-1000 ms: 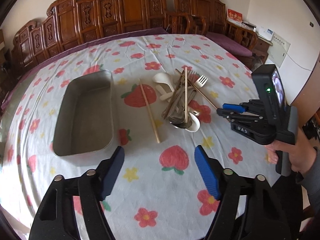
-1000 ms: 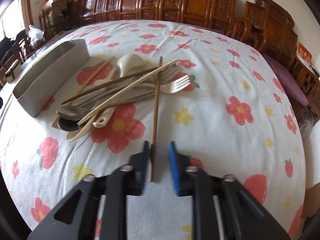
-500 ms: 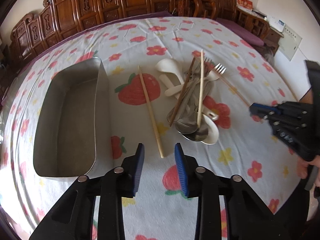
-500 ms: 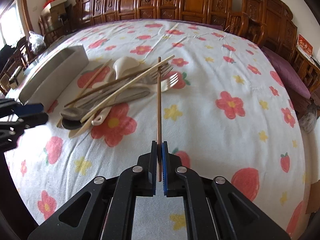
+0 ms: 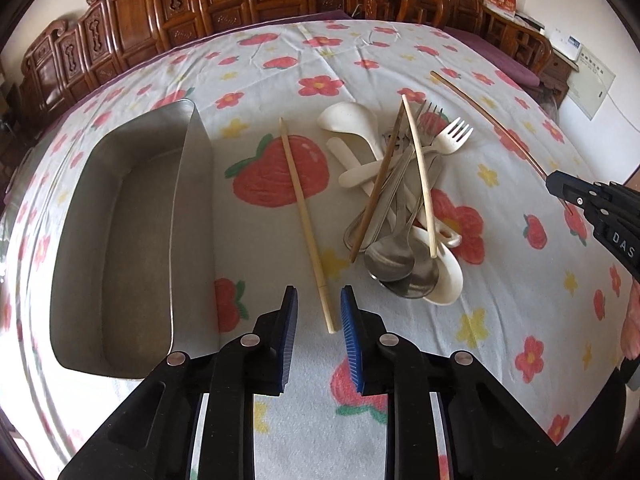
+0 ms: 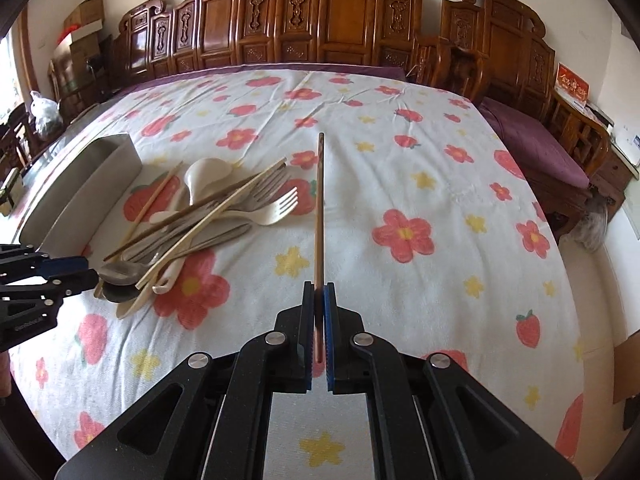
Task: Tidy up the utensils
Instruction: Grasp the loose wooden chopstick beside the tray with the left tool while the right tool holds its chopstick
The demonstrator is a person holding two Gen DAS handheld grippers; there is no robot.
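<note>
My right gripper (image 6: pixel 319 292) is shut on a brown chopstick (image 6: pixel 319 208) and holds it lifted above the cloth, pointing away; it also shows in the left wrist view (image 5: pixel 492 120). My left gripper (image 5: pixel 319 304) is open with its blue pads on either side of the near end of a pale chopstick (image 5: pixel 306 224) lying on the cloth. A pile of spoons, forks and chopsticks (image 5: pixel 400 200) lies to the right of it. An empty metal tray (image 5: pixel 120 240) stands to the left.
The table carries a white floral cloth (image 6: pixel 420 184). Carved wooden chairs (image 6: pixel 320 20) ring its far side. A purple cushioned seat (image 6: pixel 532 148) stands at the right. The right gripper body (image 5: pixel 600 208) sits at the right edge of the left wrist view.
My right gripper closed on the brown chopstick and lifted it off the pile. My left gripper narrowed and moved down around the near end of the pale chopstick.
</note>
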